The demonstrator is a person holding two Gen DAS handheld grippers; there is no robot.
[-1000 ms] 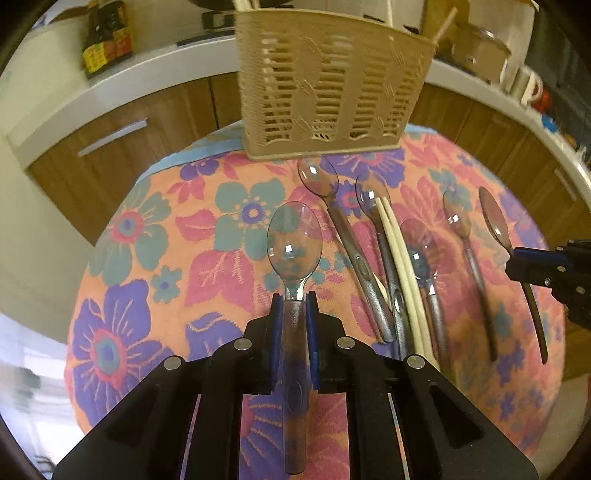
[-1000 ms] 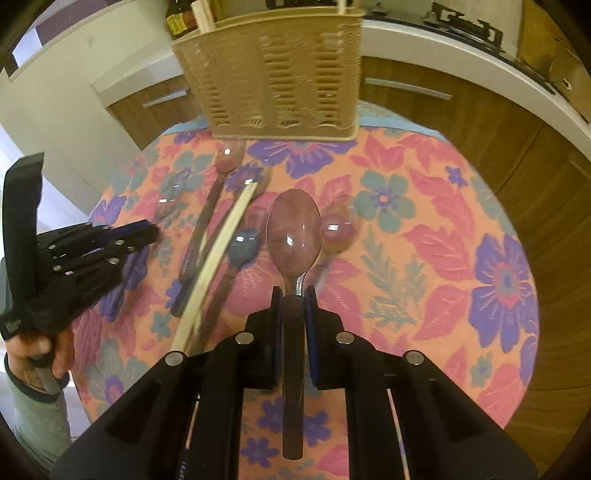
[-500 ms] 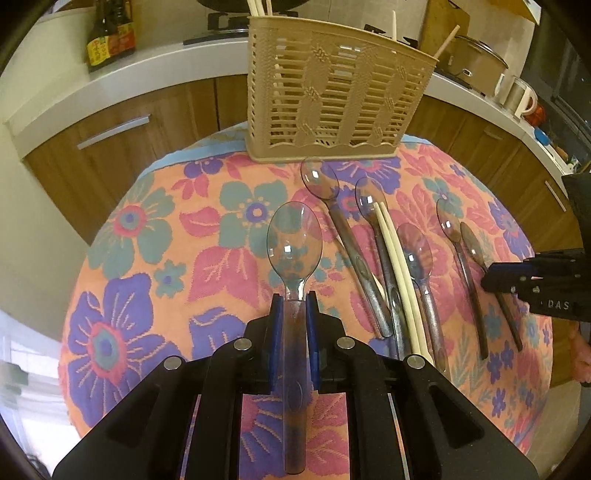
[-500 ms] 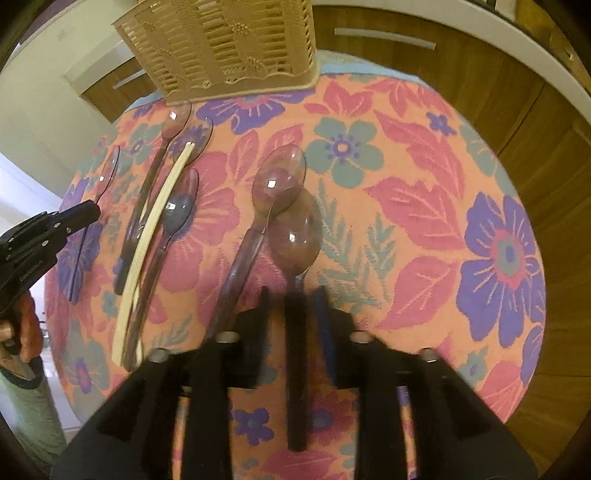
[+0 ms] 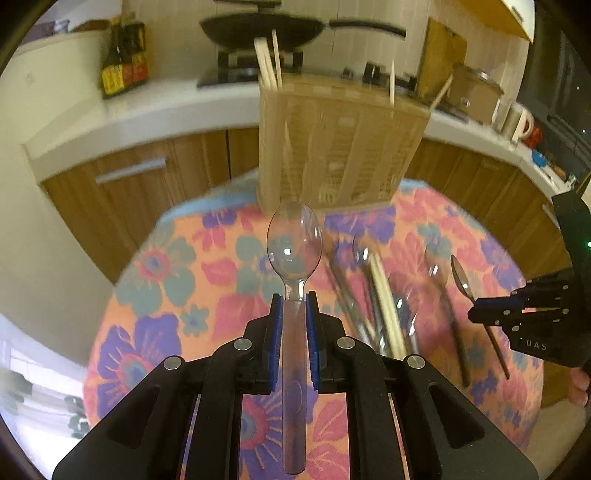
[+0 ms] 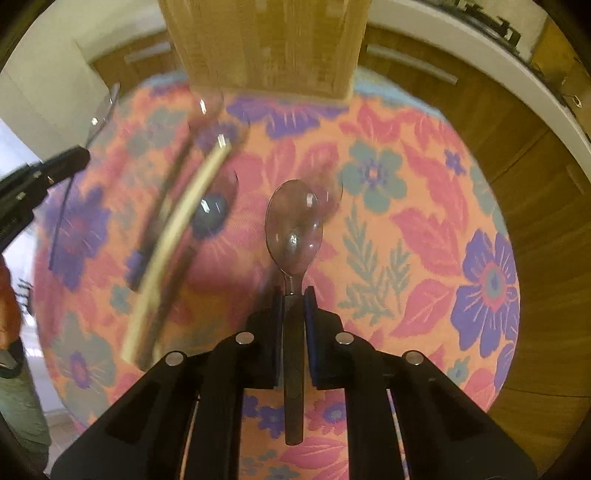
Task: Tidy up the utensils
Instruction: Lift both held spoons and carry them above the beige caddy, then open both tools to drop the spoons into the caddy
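Kitchen setting: a round table under a floral cloth (image 5: 166,277) stands before wooden cabinets and a white counter (image 5: 147,107). On the counter are a black wok (image 5: 262,29) on a hob, a pale kettle (image 5: 519,122) and dark sauce bottles (image 5: 123,55). These look like three, and their yellow and red labels are too small to read.

Count of utensils: one beige slotted basket (image 5: 332,147) at the table's far edge, holding at least four upright chopsticks (image 5: 266,62). On the cloth to the right of the basket lies a row of loose spoons (image 5: 434,262), apparently four, though blur makes the count uncertain. One pale pair of chopsticks (image 5: 384,295) lies among them. Two further spoons are in hand.

Left gripper (image 5: 294,299): jaws nearly shut, clamped on the handle of a clear spoon (image 5: 293,243). The spoon's bowl points forward, off the cloth, and sits directly before the basket's lower wall in the view.

Right gripper (image 6: 293,295): jaws closing, with the handle of a smoky spoon (image 6: 293,225) between them and both pads against it. Its bowl points forward over the cloth, beside the row. From the left wrist view, this gripper is at the right end of the row.

Writing: "DAS" in pale letters on the right gripper's body; nothing else is legible
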